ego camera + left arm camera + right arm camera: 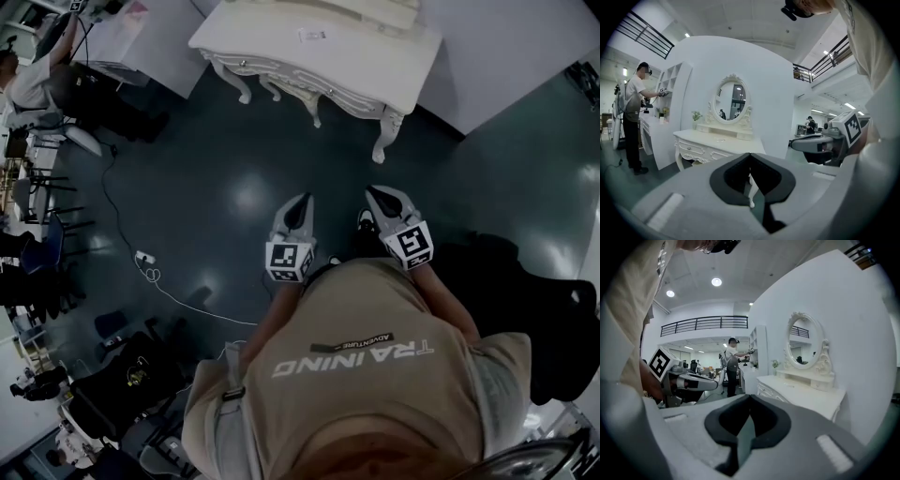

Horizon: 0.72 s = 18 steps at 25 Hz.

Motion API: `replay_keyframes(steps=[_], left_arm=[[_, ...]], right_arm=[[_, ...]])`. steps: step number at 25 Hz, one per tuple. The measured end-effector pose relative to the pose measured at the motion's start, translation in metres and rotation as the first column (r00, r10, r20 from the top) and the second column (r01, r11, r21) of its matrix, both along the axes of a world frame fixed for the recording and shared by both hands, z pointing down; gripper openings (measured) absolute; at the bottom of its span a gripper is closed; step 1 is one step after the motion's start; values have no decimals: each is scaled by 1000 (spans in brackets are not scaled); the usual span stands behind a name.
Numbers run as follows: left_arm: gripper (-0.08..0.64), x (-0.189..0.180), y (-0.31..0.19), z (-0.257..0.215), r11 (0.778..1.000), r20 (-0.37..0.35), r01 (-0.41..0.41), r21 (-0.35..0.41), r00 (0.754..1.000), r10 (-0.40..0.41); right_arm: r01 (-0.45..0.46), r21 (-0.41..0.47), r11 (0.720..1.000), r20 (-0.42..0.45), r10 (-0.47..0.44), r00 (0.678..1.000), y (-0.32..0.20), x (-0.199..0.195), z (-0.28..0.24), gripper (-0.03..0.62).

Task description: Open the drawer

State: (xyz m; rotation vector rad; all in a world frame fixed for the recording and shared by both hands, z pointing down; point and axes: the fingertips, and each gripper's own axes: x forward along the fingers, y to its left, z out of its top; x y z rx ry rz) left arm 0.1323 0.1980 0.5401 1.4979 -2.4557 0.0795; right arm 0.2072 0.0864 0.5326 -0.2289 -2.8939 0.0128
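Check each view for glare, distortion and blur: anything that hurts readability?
Head view: bright glare patches on the glossy dark floor, corners bend; the white carved dressing table is readable. Left gripper view: fisheye with black corners, the near left claw soft, table sharp. Right gripper view: same fisheye, bright round ceiling lamps, walls bowed.
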Motion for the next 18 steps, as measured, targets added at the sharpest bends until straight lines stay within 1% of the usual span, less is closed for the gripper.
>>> replay_keyframes(steps=[2,4,8,12,16,18], left_arm=[[6,-14,-18,-7,1000,9,23,-9,1000,-23],[6,-28,-35,-10,998,25,52,-22,998,-52],[6,-49,-65,-17,993,31,104,-48,994,-102],[6,-65,-89,-6,990,-17,130,-55,991,-131],[6,-76,-93,8,988,-67,130,-86,988,-136],[6,-91,-95,8,987,-67,132,-88,988,-138]], right_arm=[[26,4,1000,28,-26,999,-19,-19,-6,3],[45,-4,999,36,-45,998,-40,-34,-5,3],[79,-26,997,9,-79,997,-74,-51,4,3],[92,-22,996,-11,-92,996,-100,-74,18,3],[115,-52,992,-41,-117,992,-104,-88,32,3],[121,-63,991,-56,-124,991,-109,-102,35,3]])
